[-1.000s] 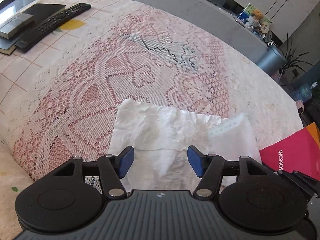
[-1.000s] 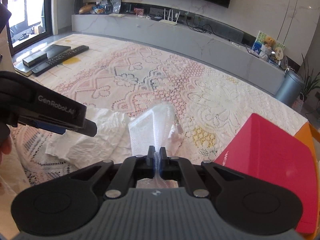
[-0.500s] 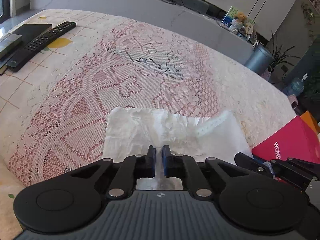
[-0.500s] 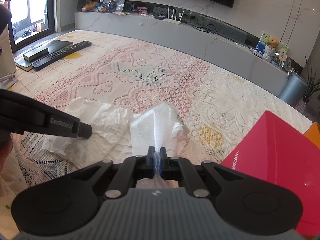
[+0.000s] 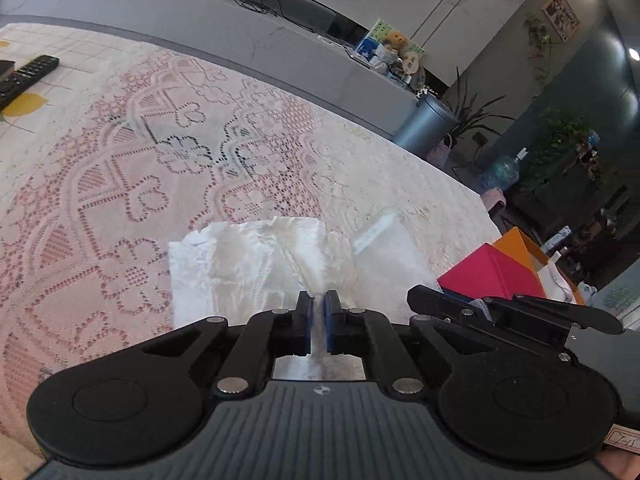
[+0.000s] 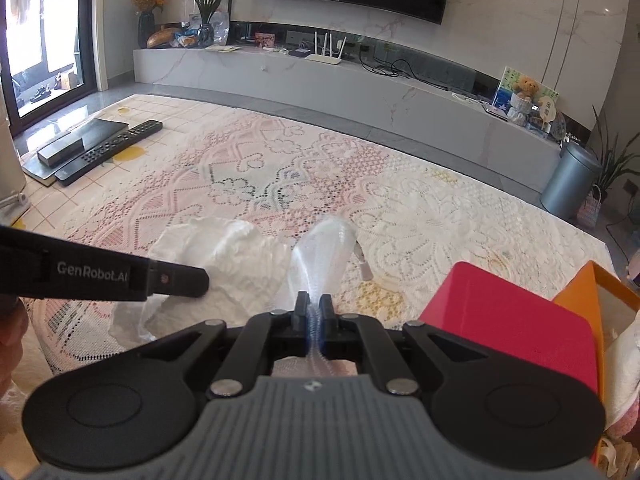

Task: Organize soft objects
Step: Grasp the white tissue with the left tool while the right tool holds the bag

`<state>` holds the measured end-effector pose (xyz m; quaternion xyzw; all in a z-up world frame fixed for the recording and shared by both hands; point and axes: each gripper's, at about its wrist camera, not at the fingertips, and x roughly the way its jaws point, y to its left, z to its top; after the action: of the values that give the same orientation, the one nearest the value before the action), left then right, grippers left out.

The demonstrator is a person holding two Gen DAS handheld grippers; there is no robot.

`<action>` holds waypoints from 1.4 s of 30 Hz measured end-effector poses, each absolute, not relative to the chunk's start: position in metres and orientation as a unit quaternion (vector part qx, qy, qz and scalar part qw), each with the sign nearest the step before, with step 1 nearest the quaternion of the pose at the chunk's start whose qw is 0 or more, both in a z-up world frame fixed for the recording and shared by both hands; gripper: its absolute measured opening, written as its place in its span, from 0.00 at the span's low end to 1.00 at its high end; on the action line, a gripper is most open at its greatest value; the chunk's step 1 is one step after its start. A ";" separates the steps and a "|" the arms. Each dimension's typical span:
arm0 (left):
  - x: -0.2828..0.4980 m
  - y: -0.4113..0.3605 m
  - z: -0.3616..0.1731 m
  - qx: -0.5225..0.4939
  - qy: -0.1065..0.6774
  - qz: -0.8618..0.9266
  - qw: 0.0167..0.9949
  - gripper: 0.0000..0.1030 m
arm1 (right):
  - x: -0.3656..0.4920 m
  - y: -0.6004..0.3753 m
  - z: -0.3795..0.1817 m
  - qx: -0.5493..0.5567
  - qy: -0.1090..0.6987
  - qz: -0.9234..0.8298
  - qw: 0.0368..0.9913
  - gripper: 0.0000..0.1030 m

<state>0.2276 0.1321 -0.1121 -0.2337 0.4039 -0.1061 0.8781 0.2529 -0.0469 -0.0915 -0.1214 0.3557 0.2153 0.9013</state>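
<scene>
A crumpled white cloth (image 5: 240,264) lies on the lace tablecloth (image 5: 120,184). My left gripper (image 5: 318,304) is shut on its near edge, and the fabric rises in a fold toward the blue pads. From the right wrist view the cloth (image 6: 224,248) lies at left, with the left gripper (image 6: 200,280) reaching in over it. My right gripper (image 6: 314,306) is shut on a sheer ribbed white piece (image 6: 324,248), which stands up in a peak. I cannot tell whether that piece and the cloth are one item. The right gripper (image 5: 418,298) sits close beside the left.
A red box (image 6: 508,320) and an orange box (image 6: 592,292) stand at the right, close to the right gripper. Remote controls (image 6: 108,148) and a dark flat case lie at the far left of the table. A grey bin (image 6: 568,180) stands beyond the table's far right edge.
The left jaws, wide open a second ago, have closed on the cloth's near edge. Both grippers have risen a little, and the left view has swung to the right.
</scene>
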 end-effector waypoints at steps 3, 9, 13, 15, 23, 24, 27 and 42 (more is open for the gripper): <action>0.238 0.129 -0.126 -0.242 0.423 -0.115 0.866 0.06 | 0.258 -0.050 -0.093 -0.117 0.360 0.214 0.900 0.01; 0.251 0.125 -0.151 -0.236 0.474 -0.105 0.842 0.08 | 0.262 -0.048 -0.096 -0.116 0.361 0.220 0.899 0.01; 0.242 0.125 -0.140 -0.217 0.457 -0.096 0.857 0.31 | 0.262 -0.050 -0.096 -0.111 0.359 0.224 0.899 0.01; 0.235 0.126 -0.131 -0.210 0.441 -0.087 0.868 0.57 | 0.261 -0.051 -0.096 -0.109 0.359 0.226 0.899 0.01; 0.211 0.153 -0.110 -0.193 0.410 0.014 0.891 0.81 | 0.251 -0.040 -0.100 -0.116 0.353 0.254 0.893 0.01; 0.213 0.156 -0.114 -0.198 0.418 0.026 0.886 0.81 | 0.250 -0.036 -0.103 -0.119 0.355 0.255 0.892 0.01; 0.219 0.162 -0.125 -0.224 0.439 0.022 0.870 0.81 | 0.250 -0.029 -0.112 -0.126 0.361 0.256 0.888 0.01; 0.236 0.127 -0.145 -0.212 0.456 -0.058 0.862 0.71 | 0.249 -0.016 -0.134 -0.155 0.372 0.261 0.877 0.01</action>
<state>0.2359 0.1267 -0.1451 -0.2121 0.4564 -0.0579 0.8622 0.2488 -0.0163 -0.1343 -0.1546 0.3722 0.2613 0.8771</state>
